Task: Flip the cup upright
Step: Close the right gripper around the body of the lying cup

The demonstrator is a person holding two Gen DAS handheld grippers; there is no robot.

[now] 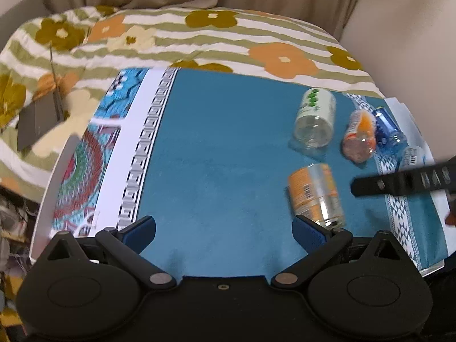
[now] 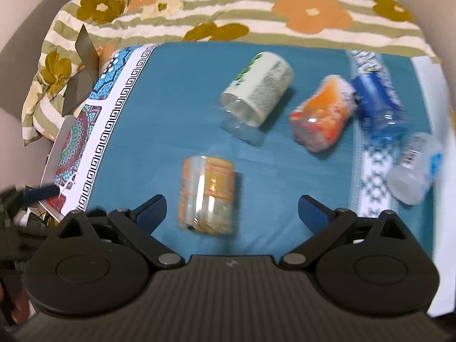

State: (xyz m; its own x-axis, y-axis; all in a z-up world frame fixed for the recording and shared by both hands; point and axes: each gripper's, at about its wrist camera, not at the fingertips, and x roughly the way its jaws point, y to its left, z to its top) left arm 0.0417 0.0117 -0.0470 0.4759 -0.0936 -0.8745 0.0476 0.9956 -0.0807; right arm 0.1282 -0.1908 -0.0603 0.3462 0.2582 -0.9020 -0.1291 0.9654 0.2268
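Blue pads on both my grippers stand wide apart with nothing between them: the right gripper [image 2: 232, 209] hovers just short of the nearest cup, and the left gripper [image 1: 225, 233] sits off to that cup's left over bare cloth. That orange-labelled cup [image 2: 208, 195] lies on its side on the teal tablecloth [image 2: 176, 114], clear base toward me; I can make out a barcode on it in the left view, but motion blur smears every word. Farther back lies a green-and-white cup [image 2: 256, 97] on its side, green dots on its label, print unreadable. To its right, an orange fruit-print cup [image 2: 322, 116] lies touching a blue cup [image 2: 376, 99], and nearer the right edge a pale cup with a barcode [image 2: 413, 168], all toppled and blurred. In the left view a black finger of the other gripper cuts across the pale cup and hides most of it. A dark grey card-like thing [image 2: 82, 71] stands past the cloth's left border; I cannot tell what it is. Behind everything runs a floral striped quilt [image 2: 256, 8].
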